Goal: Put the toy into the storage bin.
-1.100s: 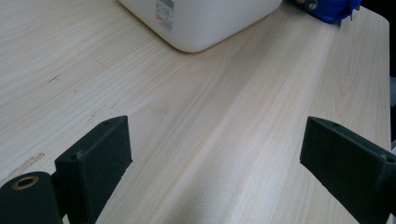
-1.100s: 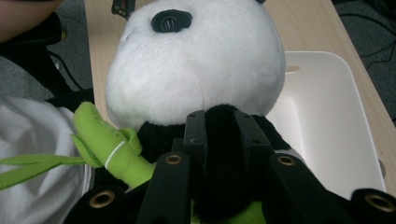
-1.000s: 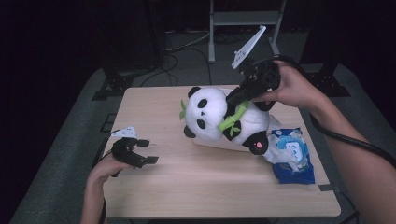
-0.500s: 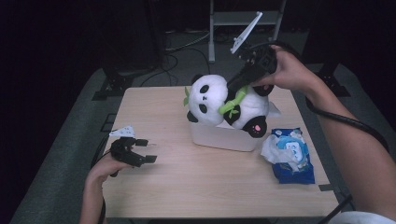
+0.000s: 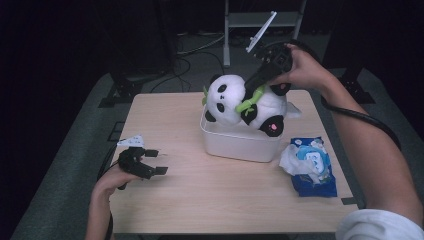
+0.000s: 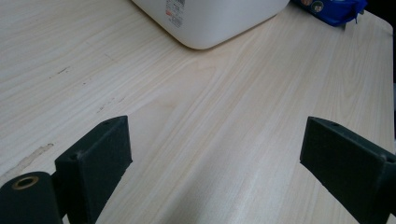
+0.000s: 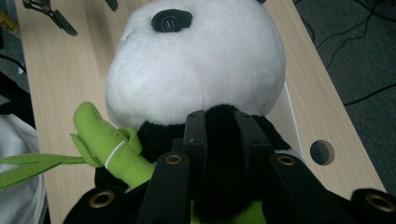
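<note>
Plush panda toy (image 5: pixel 243 102), black and white with a green bamboo sprig (image 5: pixel 248 102) at its chest, lies tilted over the far rim of a white rectangular plastic tub (image 5: pixel 235 142) near the middle of the pale wooden desk (image 5: pixel 190 200) — head toward the left, pink-soled foot toward the right. Right tongs (image 5: pixel 256 84) come down on it from the far side and pinch a black arm of the panda; in the right gripper view the jaws press on black fur just below the white head (image 7: pixel 196 60). Just right of the tub lies a blue pack of wet wipes (image 5: pixel 312 165) with a white tissue pulled up. Left tongs (image 5: pixel 150 161) rest well apart at the desk's near left, jaws spread over bare wood — nothing between them.
</note>
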